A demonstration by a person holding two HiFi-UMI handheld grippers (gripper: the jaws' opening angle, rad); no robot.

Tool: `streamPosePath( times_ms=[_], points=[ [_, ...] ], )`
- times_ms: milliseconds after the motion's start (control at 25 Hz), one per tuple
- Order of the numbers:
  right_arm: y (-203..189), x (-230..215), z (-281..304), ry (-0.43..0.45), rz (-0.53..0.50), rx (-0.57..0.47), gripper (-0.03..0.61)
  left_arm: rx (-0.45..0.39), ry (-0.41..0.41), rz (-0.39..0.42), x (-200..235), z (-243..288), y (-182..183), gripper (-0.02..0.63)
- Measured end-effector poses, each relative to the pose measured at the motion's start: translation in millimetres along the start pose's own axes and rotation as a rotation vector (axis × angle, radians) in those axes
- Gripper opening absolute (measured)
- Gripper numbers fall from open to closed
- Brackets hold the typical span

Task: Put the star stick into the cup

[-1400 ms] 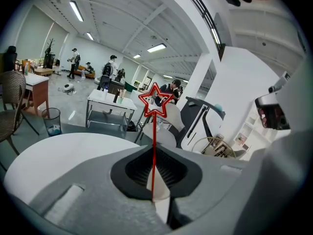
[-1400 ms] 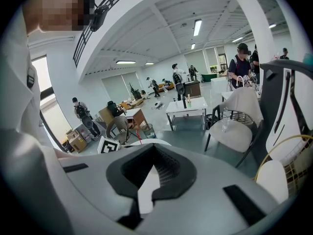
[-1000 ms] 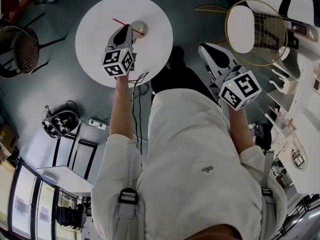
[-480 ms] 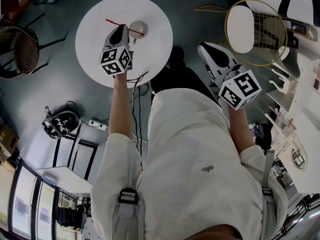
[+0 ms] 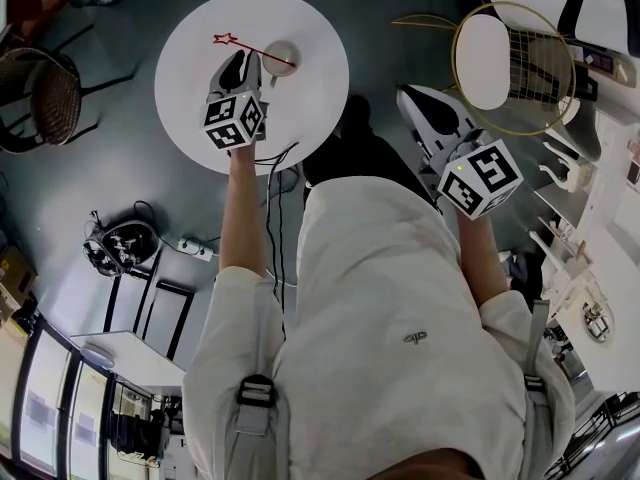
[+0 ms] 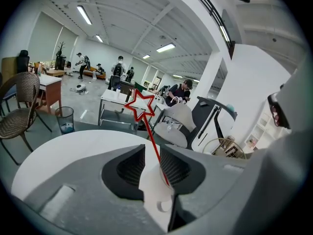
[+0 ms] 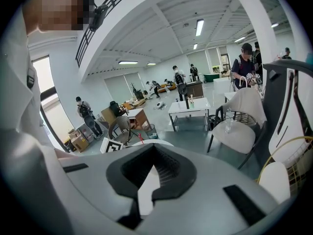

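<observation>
Left gripper [image 6: 152, 150], jaws apart, flanks star stick [image 6: 142, 106] leaning in cup [image 5: 284, 52].

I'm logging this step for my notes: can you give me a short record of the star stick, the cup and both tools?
star stick: lower end in the cup, leaning, star end up
cup: upright on the round table
left tool: jaws apart either side of the stick, not gripping it
right tool: jaws together, empty, away from the table
task state: stick appears placed
</observation>
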State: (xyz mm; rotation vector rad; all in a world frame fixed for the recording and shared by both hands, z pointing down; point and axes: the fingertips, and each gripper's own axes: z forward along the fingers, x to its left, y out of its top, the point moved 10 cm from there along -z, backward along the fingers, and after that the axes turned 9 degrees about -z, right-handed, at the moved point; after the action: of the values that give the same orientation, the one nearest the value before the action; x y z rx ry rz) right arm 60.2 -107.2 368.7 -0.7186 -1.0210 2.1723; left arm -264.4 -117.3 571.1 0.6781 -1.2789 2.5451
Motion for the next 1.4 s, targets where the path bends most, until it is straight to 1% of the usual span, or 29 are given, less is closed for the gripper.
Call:
streamPosePath(
  times_ms=[160, 440, 840, 1000, 1080, 1240, 1400],
  points=[
    [-1, 1, -3, -0.002, -0.005, -0.011, 0.008, -0.007, 0.004, 0.007, -5, -7, 0, 0.083],
    [6, 4, -8, 0.021, -0.036, -0.060, 0.008, -0.034, 0.023, 0.010, -19, -27, 5, 0.083],
    [12, 17, -15, 0.061, -0.068, -0.133, 0.008, -0.122, 0.016, 0.010, -46, -83, 16, 0.080],
    [11, 21, -18, 0.074, -0.072, -0.146, 0.008, -0.166, 0.032, 0.008, -57, -109, 16, 0.039],
    [8, 20, -20, 0.083, -0.074, -0.144, 0.008, -0.180, 0.039, 0.004, -63, -116, 12, 0.029],
    [-6, 22, -25, 0.105, -0.069, -0.130, 0.008, -0.180, 0.039, -0.002, -74, -126, 0, 0.011],
    [-20, 28, -39, 0.133, -0.073, -0.137, 0.008, -0.187, 0.043, 0.029, -94, -143, -10, 0.011]
  ],
)
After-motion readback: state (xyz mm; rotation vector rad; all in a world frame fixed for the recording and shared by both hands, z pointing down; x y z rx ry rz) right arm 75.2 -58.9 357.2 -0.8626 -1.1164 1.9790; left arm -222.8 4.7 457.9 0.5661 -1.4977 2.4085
